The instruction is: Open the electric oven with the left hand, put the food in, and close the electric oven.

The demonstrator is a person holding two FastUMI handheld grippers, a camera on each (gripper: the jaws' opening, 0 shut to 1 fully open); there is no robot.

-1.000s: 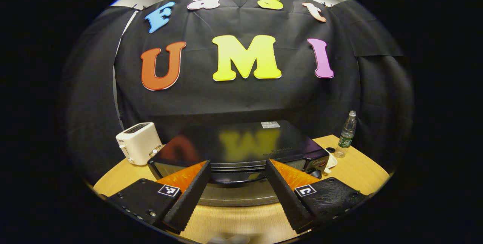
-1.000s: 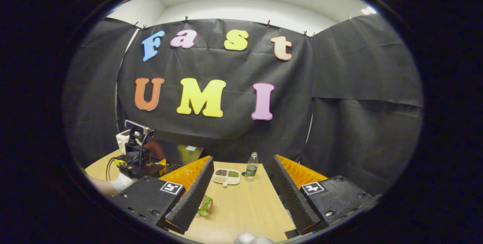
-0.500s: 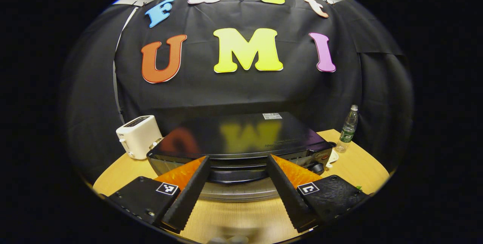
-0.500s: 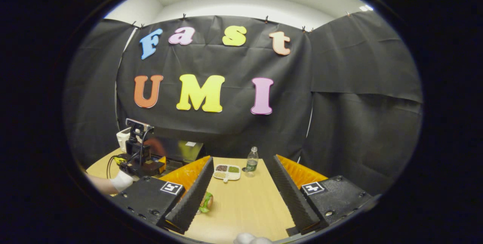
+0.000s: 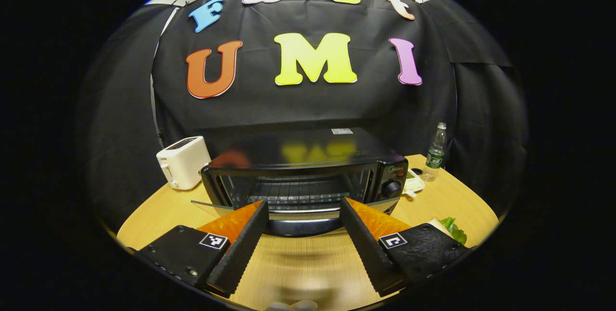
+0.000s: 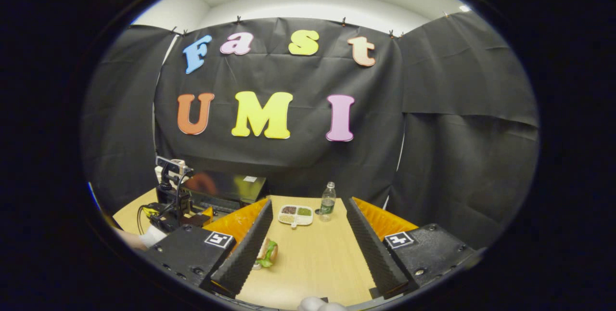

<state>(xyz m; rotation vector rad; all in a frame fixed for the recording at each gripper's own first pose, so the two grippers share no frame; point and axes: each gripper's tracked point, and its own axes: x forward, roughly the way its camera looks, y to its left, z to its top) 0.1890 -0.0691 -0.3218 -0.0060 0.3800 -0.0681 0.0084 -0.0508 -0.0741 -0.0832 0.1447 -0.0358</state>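
Observation:
The black electric oven (image 5: 308, 157) stands in the middle of the left gripper view with its glass door swung down and the wire rack (image 5: 298, 190) inside showing. The door's handle (image 5: 298, 226) lies low between the fingers of my left gripper (image 5: 303, 203), which is open and does not press on it. A sandwich with lettuce (image 6: 267, 253) lies on the table just inside the left finger of my open right gripper (image 6: 308, 203); its lettuce edge (image 5: 452, 229) shows at the right. The left gripper (image 6: 175, 205) is in front of the oven (image 6: 226, 188).
A white toaster (image 5: 183, 161) sits left of the oven. A water bottle (image 6: 327, 201) and a white divided dish of grains (image 6: 297, 214) stand at the back of the wooden table (image 6: 317, 263), right of the oven. A white-cuffed hand (image 6: 151, 236) holds the left gripper.
The oven door has swung from nearly shut to down and open as my left gripper drew back and lower. The right gripper shifted slightly, so more of the sandwich shows.

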